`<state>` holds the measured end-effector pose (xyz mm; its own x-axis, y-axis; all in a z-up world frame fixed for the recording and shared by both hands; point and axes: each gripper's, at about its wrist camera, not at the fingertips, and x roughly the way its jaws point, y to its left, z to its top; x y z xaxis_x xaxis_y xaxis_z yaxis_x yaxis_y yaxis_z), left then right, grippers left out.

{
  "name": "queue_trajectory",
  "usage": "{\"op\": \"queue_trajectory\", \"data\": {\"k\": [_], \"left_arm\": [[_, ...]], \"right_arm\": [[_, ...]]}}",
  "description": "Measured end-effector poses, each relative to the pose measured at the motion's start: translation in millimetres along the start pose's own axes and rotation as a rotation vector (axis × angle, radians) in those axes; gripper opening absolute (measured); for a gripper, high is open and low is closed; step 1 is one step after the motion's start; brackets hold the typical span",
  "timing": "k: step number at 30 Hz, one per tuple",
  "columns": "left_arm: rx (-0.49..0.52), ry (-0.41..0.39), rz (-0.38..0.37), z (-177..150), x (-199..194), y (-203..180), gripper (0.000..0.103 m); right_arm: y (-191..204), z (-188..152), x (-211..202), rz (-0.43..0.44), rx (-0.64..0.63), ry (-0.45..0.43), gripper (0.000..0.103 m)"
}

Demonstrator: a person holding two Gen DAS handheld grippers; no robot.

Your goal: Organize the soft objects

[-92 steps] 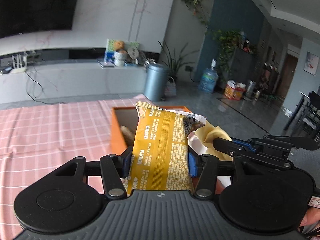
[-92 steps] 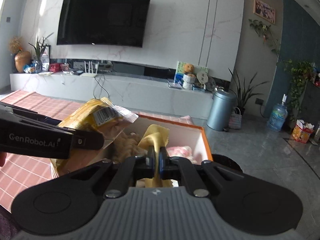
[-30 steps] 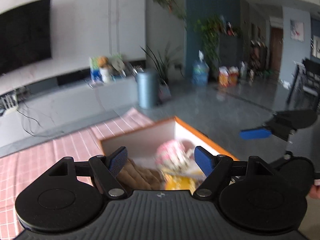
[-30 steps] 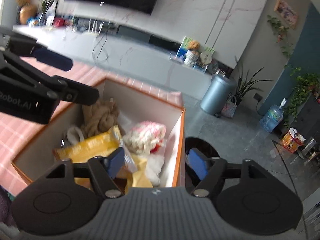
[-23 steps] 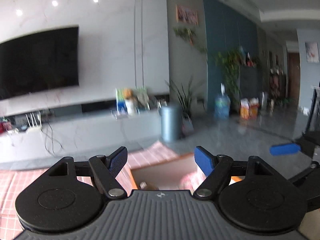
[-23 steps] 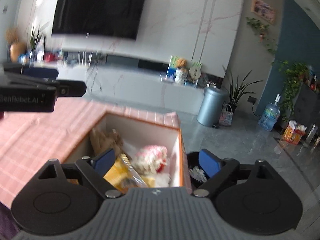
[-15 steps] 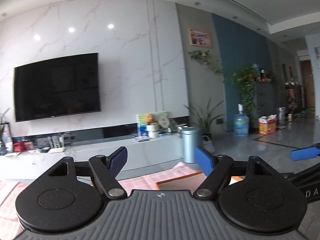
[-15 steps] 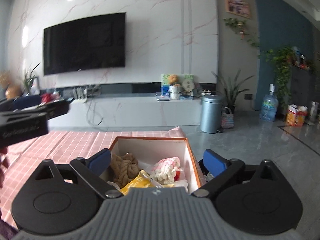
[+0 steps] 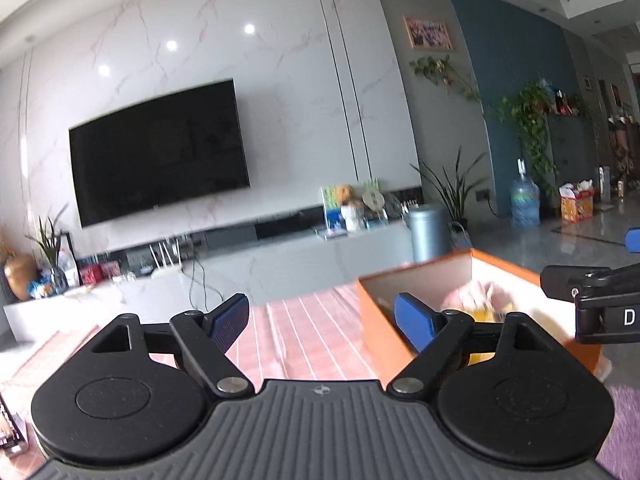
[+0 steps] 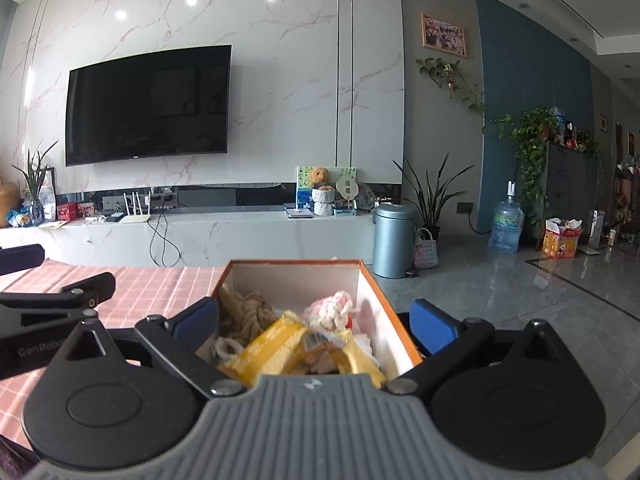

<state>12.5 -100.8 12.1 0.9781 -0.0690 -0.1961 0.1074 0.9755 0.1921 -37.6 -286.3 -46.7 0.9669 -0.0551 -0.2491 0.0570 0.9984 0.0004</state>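
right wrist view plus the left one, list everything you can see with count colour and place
box: 1, orange outside, white inside, on the tablecloth
snack packet: 1, yellow, in the box, near side
knitted toy: 1, tan, in the box, left
fluffy toy: 1, pink and white, in the box, right
tablecloth: 1, pink check, under the box
TV: 1, black, on the wall
bin: 1, grey-blue, on the floor
water bottle: 1, blue, by the far wall
left gripper: 1, black with blue pads, open, empty
right gripper: 1, black with blue pads, open, empty
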Motion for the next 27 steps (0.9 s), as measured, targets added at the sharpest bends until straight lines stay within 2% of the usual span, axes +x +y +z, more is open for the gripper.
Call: {"op": "queue_trajectory", "data": {"k": [6,13,17,27], "left_arm": [[-0.075,0.075,-0.055,-20,-5,13,0.099],[-0.061,0.155,-0.047,-46,2,8,0.099],[-0.037,0.169,-0.043,-54,2,4,0.099],[-0.069,0.213,-0.049,-65,2,5,0.099]], "right_arm": [[1,-22,9,-0.001,-0.041,0.081,0.100],[15,-49,10,-0.011,-0.102,0.118,0.100],[18,-52,13,-0.007,-0.118,0.131,0.100],[17,-56,15,-0.012,-0.105,0.144,0.100]]}}
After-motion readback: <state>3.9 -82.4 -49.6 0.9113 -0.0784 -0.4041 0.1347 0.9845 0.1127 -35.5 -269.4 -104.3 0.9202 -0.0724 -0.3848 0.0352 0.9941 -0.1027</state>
